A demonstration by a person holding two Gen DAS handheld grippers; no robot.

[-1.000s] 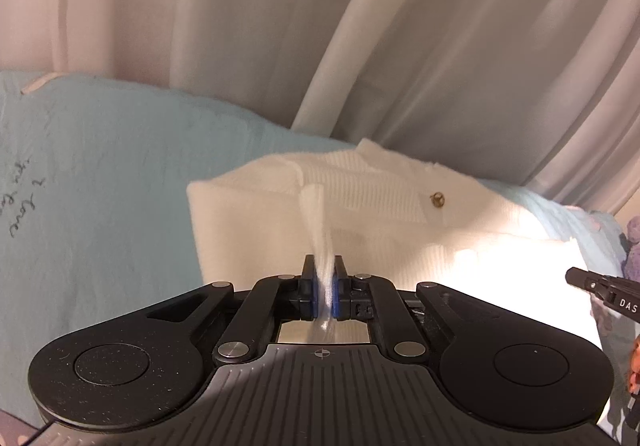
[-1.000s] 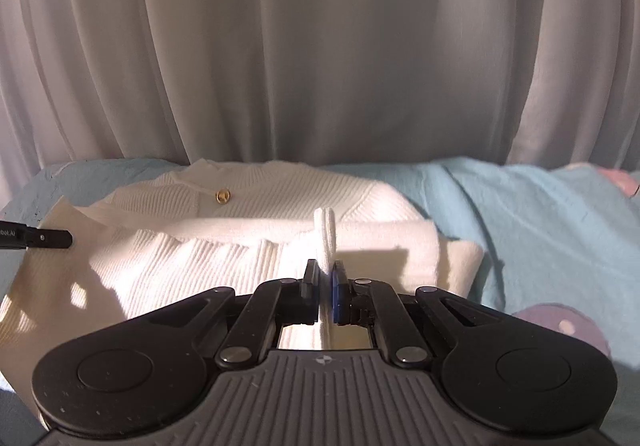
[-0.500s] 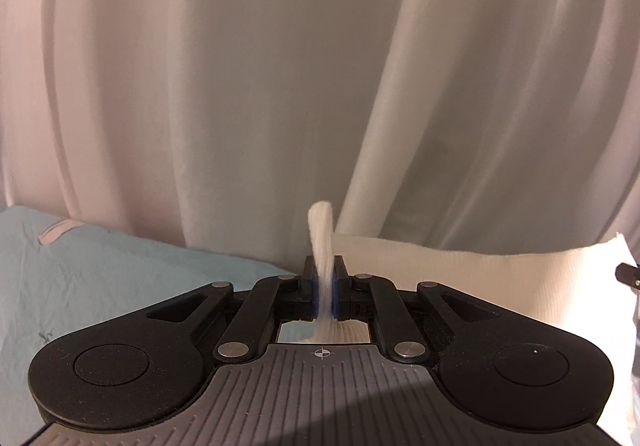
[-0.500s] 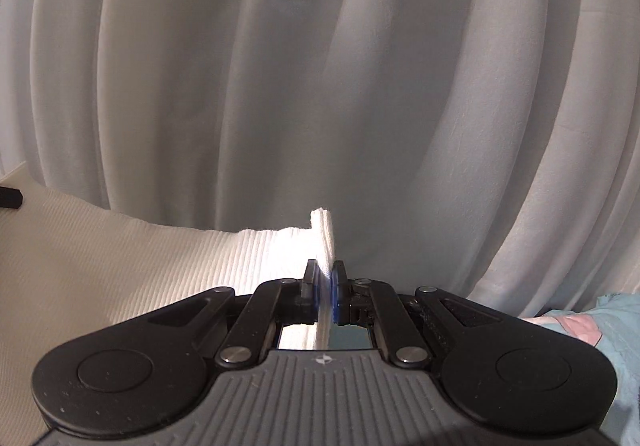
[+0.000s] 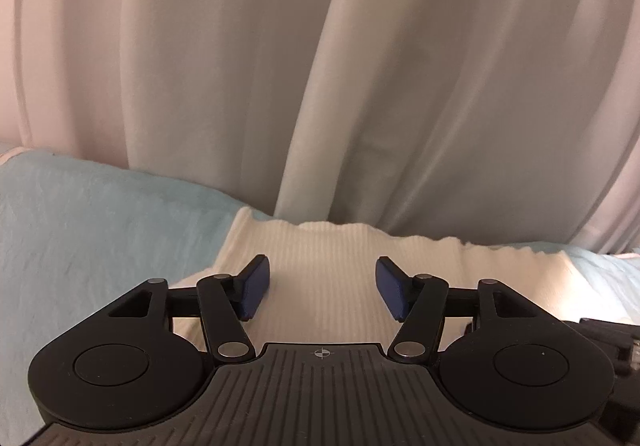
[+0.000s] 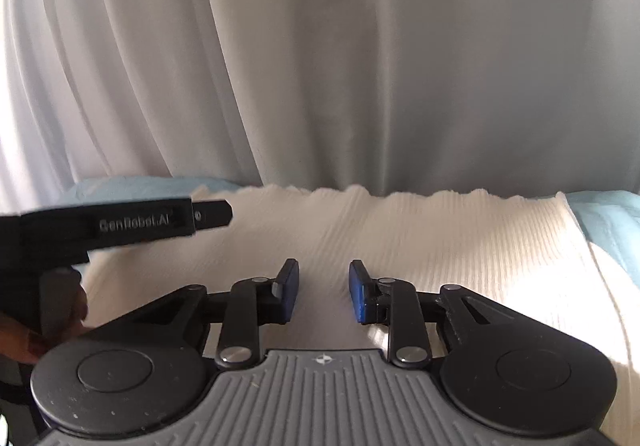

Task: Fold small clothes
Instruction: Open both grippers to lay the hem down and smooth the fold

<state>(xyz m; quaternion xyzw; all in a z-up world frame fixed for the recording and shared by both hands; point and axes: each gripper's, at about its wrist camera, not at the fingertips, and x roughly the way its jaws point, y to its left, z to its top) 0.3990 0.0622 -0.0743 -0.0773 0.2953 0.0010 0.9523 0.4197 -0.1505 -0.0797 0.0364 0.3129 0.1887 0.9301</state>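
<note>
Fold step looks done: white ribbed knit garment lies flat on light-blue bed sheet. Left hand-held gripper & right hand-held gripper both spread, empty. Next prob needs pulling back, then smoothing or regrasping an edge.

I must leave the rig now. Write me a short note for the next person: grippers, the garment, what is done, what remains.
Left gripper: open, holds nothing, just above the white knit garment.
Right gripper: open, holds nothing, also over the garment.
The garment lies flat on the light blue sheet, ribbed side up, far edge near the curtain.
Done: one fold appears laid and released.
Left: probably further folds; check the shape first.
</note>
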